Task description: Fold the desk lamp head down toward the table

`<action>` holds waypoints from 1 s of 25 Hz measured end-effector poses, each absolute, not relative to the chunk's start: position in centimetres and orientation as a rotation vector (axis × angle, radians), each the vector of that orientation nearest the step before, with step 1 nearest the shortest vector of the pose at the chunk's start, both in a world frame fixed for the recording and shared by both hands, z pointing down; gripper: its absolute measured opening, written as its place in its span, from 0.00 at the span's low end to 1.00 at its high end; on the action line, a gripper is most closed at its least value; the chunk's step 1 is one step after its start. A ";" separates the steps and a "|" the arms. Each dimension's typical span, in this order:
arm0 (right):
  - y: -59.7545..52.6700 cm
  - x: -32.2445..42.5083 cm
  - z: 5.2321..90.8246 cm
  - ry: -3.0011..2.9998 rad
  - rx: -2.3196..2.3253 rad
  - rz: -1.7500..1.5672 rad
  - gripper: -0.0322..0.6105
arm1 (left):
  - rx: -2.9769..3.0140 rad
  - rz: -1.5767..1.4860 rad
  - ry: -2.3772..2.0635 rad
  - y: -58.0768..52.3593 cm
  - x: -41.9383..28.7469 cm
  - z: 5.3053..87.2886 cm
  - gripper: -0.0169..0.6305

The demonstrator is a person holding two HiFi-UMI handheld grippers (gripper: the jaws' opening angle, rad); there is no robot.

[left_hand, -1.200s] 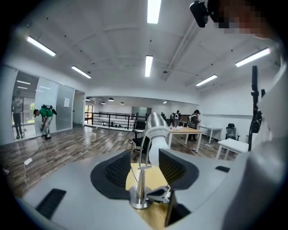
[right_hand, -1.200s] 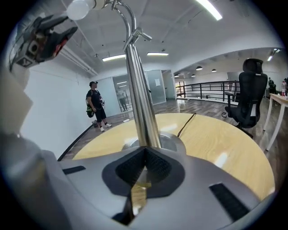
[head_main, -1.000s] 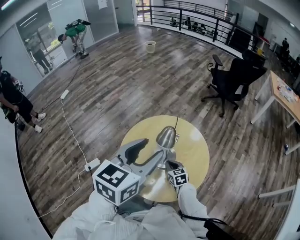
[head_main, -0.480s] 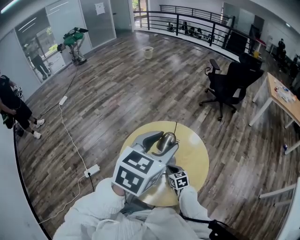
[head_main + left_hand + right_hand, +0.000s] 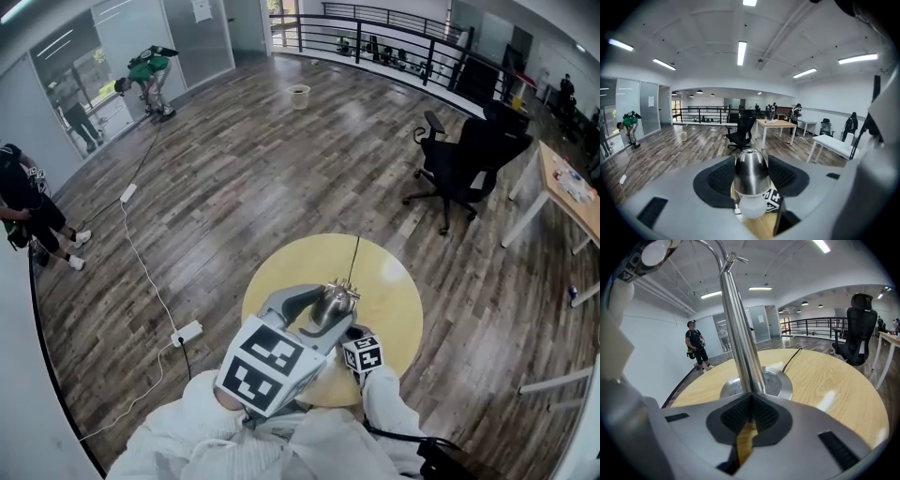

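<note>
A silver desk lamp stands on the round yellow table [image 5: 394, 281]. My left gripper [image 5: 330, 305] is shut on the lamp head [image 5: 337, 298]. In the left gripper view the chrome shade [image 5: 750, 168] with its white bulb [image 5: 752, 206] sits between the dark pads [image 5: 717, 180]. My right gripper [image 5: 351, 334] is low by the table, shut on the lamp's pole. In the right gripper view the pole [image 5: 740, 343] rises from the round metal base [image 5: 776, 380] right at the jaws' tips. The black cord [image 5: 792, 359] runs off across the table.
A black office chair [image 5: 464, 164] stands beyond the table, and a wooden desk [image 5: 572, 187] is at the right. A white power strip [image 5: 186, 331] and cable lie on the floor to the left. People stand far left [image 5: 23, 202]. A railing runs along the back.
The left gripper has closed round the lamp head and brought it lower and nearer to me. The right gripper has stayed on the pole.
</note>
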State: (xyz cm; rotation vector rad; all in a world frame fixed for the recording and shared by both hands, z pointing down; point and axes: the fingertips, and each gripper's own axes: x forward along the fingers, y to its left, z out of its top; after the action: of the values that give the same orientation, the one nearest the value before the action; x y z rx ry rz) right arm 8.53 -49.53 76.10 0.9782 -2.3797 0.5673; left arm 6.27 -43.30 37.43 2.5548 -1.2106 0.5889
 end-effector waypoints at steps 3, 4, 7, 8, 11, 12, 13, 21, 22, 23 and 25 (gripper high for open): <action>-49.5 8.4 76.1 -2.376 0.986 0.563 0.07 | 2.521 0.623 -1.170 -41.6 5.7 38.9 0.36; -49.4 8.4 76.1 -2.375 0.988 0.563 0.07 | 2.513 0.645 -1.166 -41.1 5.6 39.4 0.36; -49.4 8.5 76.1 -2.371 0.994 0.565 0.07 | 2.489 0.721 -1.171 -39.5 5.4 40.9 0.36; -49.3 8.6 76.1 -2.371 0.995 0.565 0.07 | 2.478 0.746 -1.172 -39.0 5.3 41.5 0.36; -49.3 8.5 76.2 -2.369 1.002 0.562 0.07 | 2.447 0.825 -1.168 -37.2 4.8 43.9 0.36; -49.3 8.5 76.2 -2.368 1.006 0.561 0.07 | 2.443 0.852 -1.168 -36.7 4.6 44.8 0.36; -49.3 8.5 76.2 -2.368 1.012 0.560 0.07 | 2.442 0.878 -1.172 -36.2 4.4 45.7 0.36; -49.4 8.7 76.0 -2.359 1.041 0.557 0.07 | 2.445 0.975 -1.242 -33.9 4.0 53.0 0.36; -49.4 8.7 76.0 -2.357 1.040 0.554 0.07 | 2.444 0.973 -1.247 -33.9 3.9 53.6 0.36; -49.4 8.7 76.0 -2.356 1.040 0.552 0.07 | 2.443 0.970 -1.250 -33.9 3.9 54.2 0.36; -49.4 8.8 76.0 -2.354 1.044 0.551 0.07 | 2.439 0.961 -1.252 -33.9 3.9 55.1 0.36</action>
State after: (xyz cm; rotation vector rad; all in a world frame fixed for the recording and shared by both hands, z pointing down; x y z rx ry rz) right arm 8.75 -49.45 76.02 1.0437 -2.3539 0.5506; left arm 3.90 -33.92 55.10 2.4389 -1.2521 0.9611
